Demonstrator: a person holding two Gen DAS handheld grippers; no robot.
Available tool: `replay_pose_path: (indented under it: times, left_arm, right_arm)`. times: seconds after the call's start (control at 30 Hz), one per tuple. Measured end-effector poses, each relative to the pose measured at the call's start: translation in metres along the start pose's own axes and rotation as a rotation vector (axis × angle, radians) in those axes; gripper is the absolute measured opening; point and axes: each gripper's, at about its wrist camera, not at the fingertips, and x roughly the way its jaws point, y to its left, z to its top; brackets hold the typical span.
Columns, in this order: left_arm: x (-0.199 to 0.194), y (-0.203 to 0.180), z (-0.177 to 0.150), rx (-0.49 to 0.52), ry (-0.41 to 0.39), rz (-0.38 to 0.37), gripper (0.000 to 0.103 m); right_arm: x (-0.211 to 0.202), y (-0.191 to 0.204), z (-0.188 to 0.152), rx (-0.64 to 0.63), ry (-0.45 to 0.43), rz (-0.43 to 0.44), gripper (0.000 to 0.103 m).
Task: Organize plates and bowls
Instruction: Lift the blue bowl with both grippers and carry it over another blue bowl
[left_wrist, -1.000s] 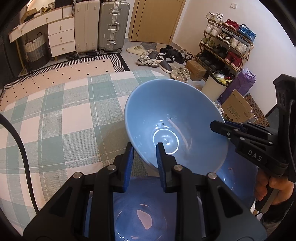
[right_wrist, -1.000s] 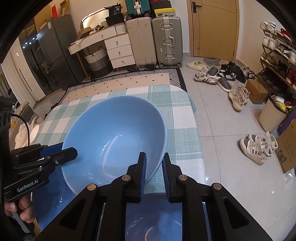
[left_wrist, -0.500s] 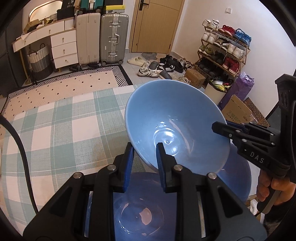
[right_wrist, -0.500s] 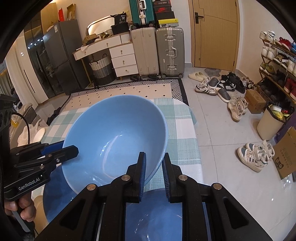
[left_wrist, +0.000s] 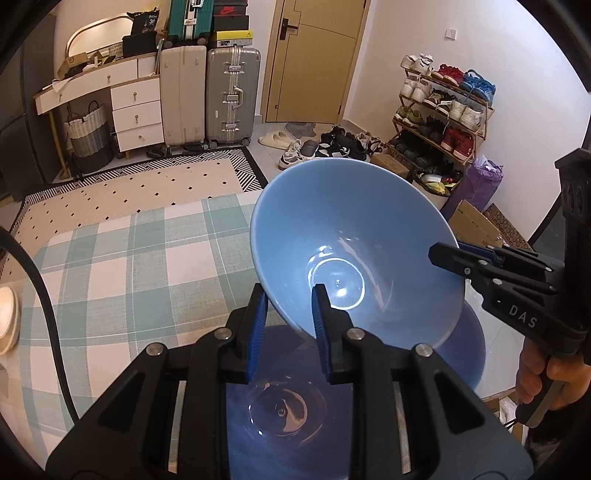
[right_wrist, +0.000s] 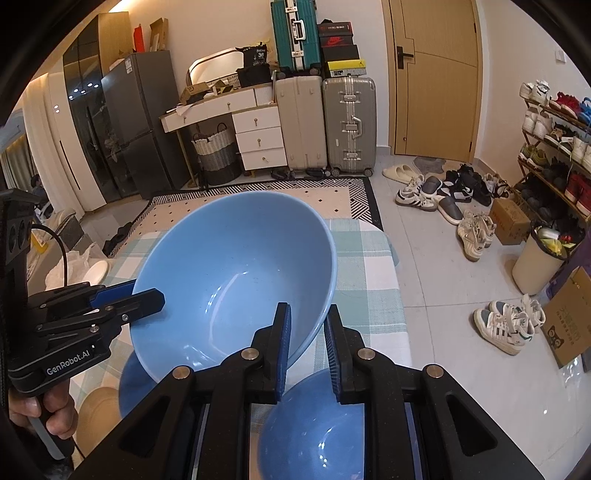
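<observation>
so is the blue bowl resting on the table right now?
No, the blue bowl is held tilted in the air, its rim pinched by the left tongs and right tongs.

I see a table under a green-and-white checked cloth (left_wrist: 122, 266). On it at six o'clock sits a blue plate (left_wrist: 280, 435); at nine o'clock, by the edge, a white dish (left_wrist: 7, 321).

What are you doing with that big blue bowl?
A person has two grabber tools, and both are pinching the rim of one big blue bowl. The left gripper holds one side, the right gripper the opposite side. The bowl is up in the air, tilted, above another blue bowl on the checked tablecloth.
</observation>
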Motion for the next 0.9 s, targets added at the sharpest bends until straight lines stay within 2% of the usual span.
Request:
replay_pose_path:
  times: [0.23,0.53,0.9]
  left_arm:
    - [-0.044,0.005,-0.009,-0.004,-0.026,0.011,0.021]
    - [-0.099,0.013,-0.039,-0.011,-0.038,0.038,0.022]
    - [-0.13,0.022,-0.074,-0.021,-0.03,0.072,0.021]
  right_arm:
    - [-0.031,0.027,-0.006,-0.018,-0.024,0.012,0.019]
    - [-0.055,0.066,-0.022,-0.041,-0.038,0.036,0.019]
    - [-0.063,0.099,-0.052,-0.048,-0.024,0.06,0.02]
